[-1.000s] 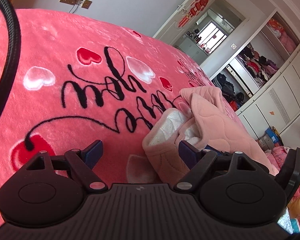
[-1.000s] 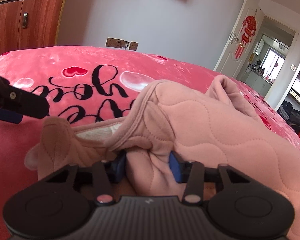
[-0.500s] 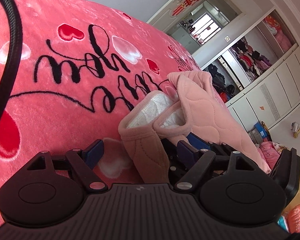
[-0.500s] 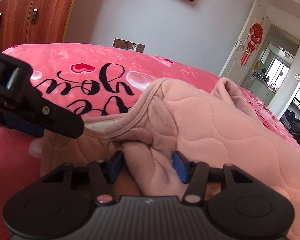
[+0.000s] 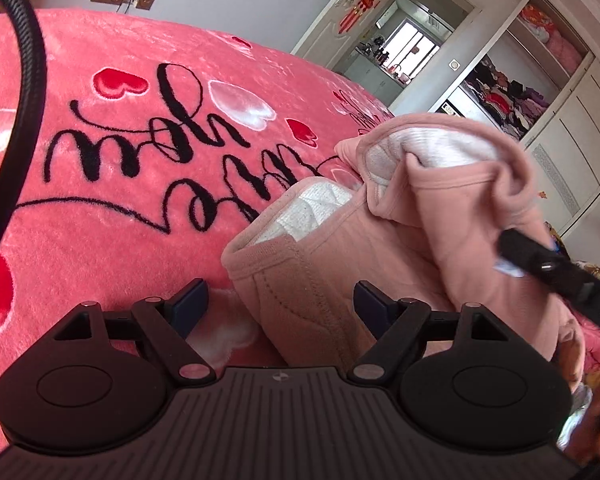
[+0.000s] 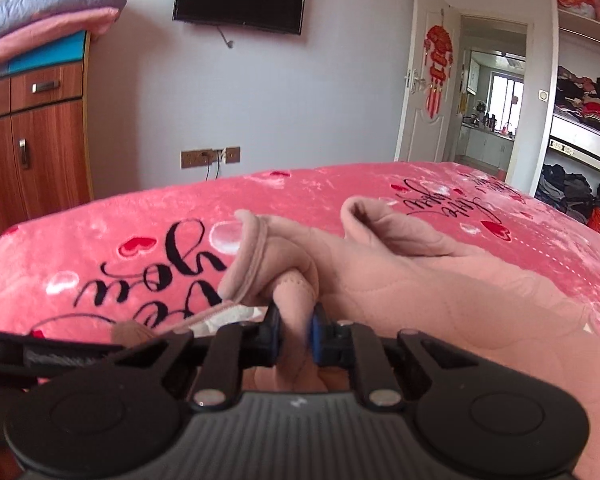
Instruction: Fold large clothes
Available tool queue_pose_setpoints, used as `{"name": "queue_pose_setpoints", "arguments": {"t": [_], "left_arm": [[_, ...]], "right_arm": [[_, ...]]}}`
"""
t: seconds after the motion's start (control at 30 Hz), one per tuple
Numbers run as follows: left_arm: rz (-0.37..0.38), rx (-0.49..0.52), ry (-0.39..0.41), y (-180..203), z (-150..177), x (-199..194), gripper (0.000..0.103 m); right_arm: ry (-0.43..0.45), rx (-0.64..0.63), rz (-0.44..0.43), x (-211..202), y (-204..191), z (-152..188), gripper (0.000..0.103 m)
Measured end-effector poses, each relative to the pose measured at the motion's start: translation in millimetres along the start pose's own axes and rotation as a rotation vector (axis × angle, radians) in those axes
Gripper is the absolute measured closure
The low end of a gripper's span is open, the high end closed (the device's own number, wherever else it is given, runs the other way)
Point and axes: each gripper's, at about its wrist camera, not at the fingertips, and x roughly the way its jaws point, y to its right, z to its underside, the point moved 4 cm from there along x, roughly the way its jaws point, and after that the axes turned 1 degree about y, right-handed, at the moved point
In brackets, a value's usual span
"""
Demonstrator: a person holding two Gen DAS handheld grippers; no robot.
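Ahead of the left claw [image 5: 280, 300] the pink blanket [image 5: 100, 208] stretches bare to the wall, with open room on its left side. Its jaws stand spread, and a hem of the garment [image 5: 308, 280] lies between them without either pad pressing on it. The right claw [image 6: 294, 334] is closing, pinching a fold of the same garment [image 6: 420, 280]. That garment is pale pink, quilted, white-lined and bunched up, lifted at the pinch and trailing rightward over the bed.
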Motion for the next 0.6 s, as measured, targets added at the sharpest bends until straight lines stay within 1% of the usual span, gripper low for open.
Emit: {"name": "queue_pose_setpoints", "arguments": {"t": [0.03, 0.07, 0.1, 0.17, 0.2, 0.23, 0.27, 0.3, 0.37, 0.43, 0.53, 0.6], "left_arm": [[-0.016, 0.017, 0.010, 2.2, 0.3, 2.8, 0.013], [-0.029, 0.035, 0.016, 5.1, 1.0, 5.3, 0.021], [-0.039, 0.054, 0.023, 5.9, 1.4, 7.9, 0.027], [-0.055, 0.088, 0.028, 10.4, 3.6, 11.7, 0.046], [-0.051, 0.105, 0.030, 12.4, 4.7, 12.3, 0.053], [-0.042, 0.115, 0.028, 14.3, 6.0, 12.6, 0.067], [-0.033, 0.119, 0.029, 15.4, 7.0, 11.6, 0.077], [-0.026, 0.125, 0.033, 16.6, 7.8, 9.7, 0.082], [-0.009, 0.149, 0.049, 18.9, 8.2, 0.3, 0.089], [0.013, 0.181, 0.086, 23.5, 7.4, -15.6, 0.091], [0.035, 0.262, 0.141, 32.4, 7.1, -44.2, 0.092], [0.063, 0.293, 0.174, 39.0, 5.8, -68.4, 0.092]], "right_arm": [[0.016, 0.018, -0.002, -12.7, 3.0, -4.7, 0.091], [0.031, 0.035, -0.003, -26.4, 6.4, -9.1, 0.091], [0.043, 0.054, -0.003, -40.1, 10.3, -12.5, 0.092], [0.062, 0.104, -0.004, -65.8, 20.2, -17.3, 0.092], [0.068, 0.129, -0.005, -77.9, 25.1, -19.0, 0.092], [0.076, 0.160, -0.003, -91.6, 29.7, -20.2, 0.092], [0.083, 0.186, -0.002, -104.0, 34.1, -20.7, 0.092], [0.092, 0.212, -0.001, -118.0, 38.8, -21.2, 0.092], [0.109, 0.251, 0.004, -143.5, 44.9, -21.4, 0.092], [0.126, 0.280, 0.012, -170.6, 48.6, -21.0, 0.092], [0.150, 0.311, 0.033, -206.8, 51.3, -17.8, 0.092], [0.164, 0.339, 0.051, -232.0, 55.5, -13.9, 0.092]]}}
